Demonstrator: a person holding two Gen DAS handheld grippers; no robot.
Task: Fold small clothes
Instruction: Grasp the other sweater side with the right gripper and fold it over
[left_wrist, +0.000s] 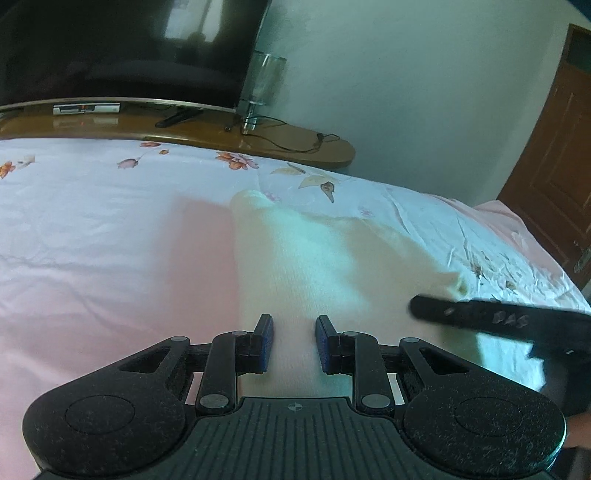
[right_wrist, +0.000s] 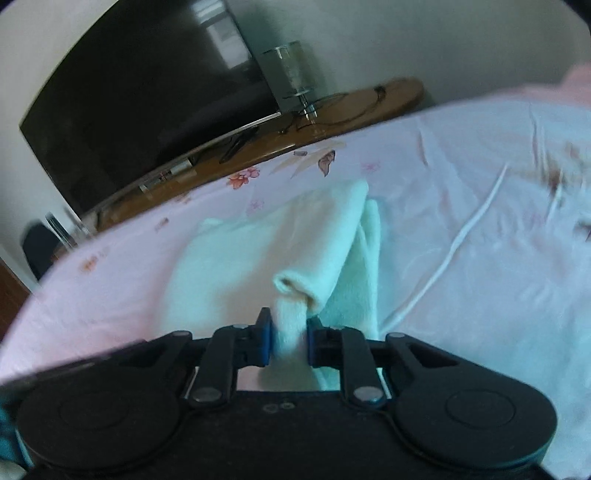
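Observation:
A pale cream knit garment (left_wrist: 314, 258) lies spread on the pink floral bedsheet (left_wrist: 92, 240). My left gripper (left_wrist: 294, 332) sits at its near edge, and the cloth fills the narrow gap between the blue pads. From the right, my right gripper (left_wrist: 421, 306) reaches in low over the garment's right side. In the right wrist view, my right gripper (right_wrist: 290, 328) is shut on a bunched fold of the garment (right_wrist: 258, 251). A rolled cuff (right_wrist: 295, 288) stands just past its fingertips.
Beyond the bed's far edge, a wooden stand (left_wrist: 258, 136) carries a dark television (left_wrist: 129, 48), a glass vase (left_wrist: 264, 85) and black cables. A brown door (left_wrist: 554, 147) is at the right. A white cord (right_wrist: 454, 240) lies on the sheet right of the garment.

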